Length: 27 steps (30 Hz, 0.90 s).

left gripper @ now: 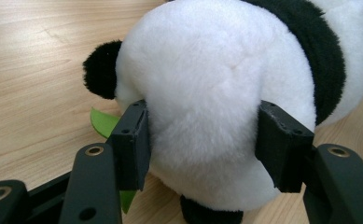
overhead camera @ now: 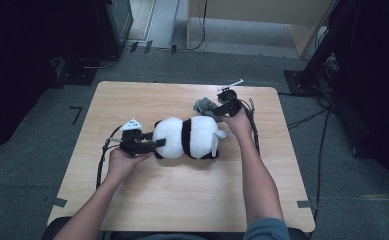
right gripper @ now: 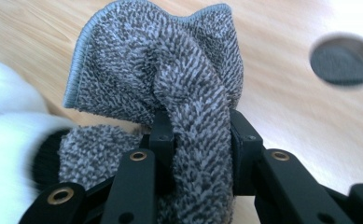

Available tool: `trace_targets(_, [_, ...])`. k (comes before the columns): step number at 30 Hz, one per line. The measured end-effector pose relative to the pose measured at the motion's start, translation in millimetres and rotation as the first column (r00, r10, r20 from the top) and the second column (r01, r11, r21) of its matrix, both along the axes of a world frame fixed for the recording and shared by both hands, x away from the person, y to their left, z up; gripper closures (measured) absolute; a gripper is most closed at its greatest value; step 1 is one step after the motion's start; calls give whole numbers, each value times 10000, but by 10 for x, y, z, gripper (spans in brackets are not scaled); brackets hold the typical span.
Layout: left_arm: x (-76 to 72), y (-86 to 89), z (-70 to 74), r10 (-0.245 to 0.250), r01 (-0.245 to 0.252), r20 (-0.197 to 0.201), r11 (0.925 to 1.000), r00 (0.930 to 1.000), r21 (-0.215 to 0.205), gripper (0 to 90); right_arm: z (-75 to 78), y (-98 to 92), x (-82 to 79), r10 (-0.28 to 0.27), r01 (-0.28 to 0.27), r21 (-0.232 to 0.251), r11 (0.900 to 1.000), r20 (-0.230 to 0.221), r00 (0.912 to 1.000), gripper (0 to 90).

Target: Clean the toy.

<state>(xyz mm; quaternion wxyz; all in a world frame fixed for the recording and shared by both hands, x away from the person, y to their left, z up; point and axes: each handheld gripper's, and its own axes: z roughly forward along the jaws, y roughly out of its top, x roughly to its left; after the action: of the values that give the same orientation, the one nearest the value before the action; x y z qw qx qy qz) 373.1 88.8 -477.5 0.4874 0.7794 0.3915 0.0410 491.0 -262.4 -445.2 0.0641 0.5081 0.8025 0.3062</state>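
A black-and-white plush panda (overhead camera: 187, 137) lies on its side in the middle of the wooden table (overhead camera: 147, 200). My left gripper (overhead camera: 154, 145) is shut on its white round end; in the left gripper view both pads press into the fur of the panda (left gripper: 207, 102), and a green leaf (left gripper: 104, 122) pokes out beneath it. My right gripper (overhead camera: 217, 113) sits just behind the panda's other end and is shut on a grey terry cloth (overhead camera: 205, 106). In the right gripper view the cloth (right gripper: 170, 88) bunches up between the jaws, with white plush (right gripper: 6, 135) at the left edge.
A round cable hole (right gripper: 342, 58) pierces the tabletop beyond the cloth. Cables trail from both grippers across the table. Dark stands and a cabinet (overhead camera: 117, 20) flank the table on the grey floor, and a wooden frame (overhead camera: 262, 20) stands behind.
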Motion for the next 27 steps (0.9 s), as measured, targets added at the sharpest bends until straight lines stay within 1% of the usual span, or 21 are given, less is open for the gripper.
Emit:
trace_targets(1, [-1, 0, 0, -1, 1, 0, 10000, 10000, 16, 416, -14, -30, -7, -92, 91, -75, 9999, -89, 9999, 687])
trace_targets(3, [-4, 3, 1, -21, 21, -15, 10000, 10000, 53, 416, -23, -86, -29, -190, 191, -200, 9996, 28, 9998, 690])
trace_targets(5, [-6, 5, 1, -23, 23, -38, 10000, 10000, 54, 416, 16, -124, -47, -331, 333, -214, 9992, 62, 9994, 693])
trace_targets(6, [-5, 6, 0, -23, 23, -41, 10000, 10000, 50, 417, 56, -133, -59, -328, 333, -206, 9992, 217, 9992, 694])
trace_targets(7, [-4, 6, 1, -15, 15, -50, 10000, 10000, 40, 417, 109, -138, -70, -276, 284, -180, 9994, 400, 9988, 695])
trace_targets(8, [-3, 5, 1, 4, -4, -63, 10000, 10000, 16, 417, 201, -133, -93, -245, 256, -137, 9996, 718, 9971, 697])
trace_targets(10, [-3, 3, 2, 37, -37, -96, 10000, 9999, -3, 417, 345, -105, -127, -140, 132, 77, 9999, 1219, 9924, 701])
trace_targets(11, [-3, 2, 3, 46, -46, -106, 10000, 9999, -8, 418, 448, -73, -141, -13, -5, 132, 9999, 1392, 9903, 702])
trace_targets(12, [-3, 1, 4, 53, -53, -112, 10000, 9999, -10, 418, 505, -45, -148, 54, -74, 130, 9999, 1486, 9889, 702])
trace_targets(15, [-5, 1, 6, 47, -47, -93, 10000, 9999, 25, 418, 705, 109, -184, 470, -503, 126, 9987, 1878, 9811, 702])
trace_targets(17, [-5, 1, 6, 41, -41, -81, 10000, 10000, 36, 418, 814, 275, -215, 882, -921, 84, 9957, 2122, 9732, 702])
trace_targets(19, [-4, 3, 7, 32, -31, -57, 10000, 10000, 51, 418, 873, 423, -235, 1218, -1252, 19, 9921, 2171, 9685, 702])
trace_targets(21, [-3, 5, 9, 8, -8, -41, 10000, 10000, 92, 418, 917, 600, -253, 1593, -1628, -25, 9866, 2216, 9620, 702])
trace_targets(23, [0, 4, 10, 12, -11, -39, 10000, 10000, 87, 418, 943, 807, -280, 1991, -2035, -42, 9791, 2291, 9528, 702])
trace_targets(24, [1, 3, 12, 17, -17, -58, 10000, 10000, 77, 419, 947, 878, -291, 2128, -2173, -51, 9761, 2257, 9507, 702])
trace_targets(27, [2, 1, 13, 27, -26, -76, 10000, 10000, 37, 420, 924, 1147, -324, 2680, -2712, -164, 9624, 2208, 9378, 702])
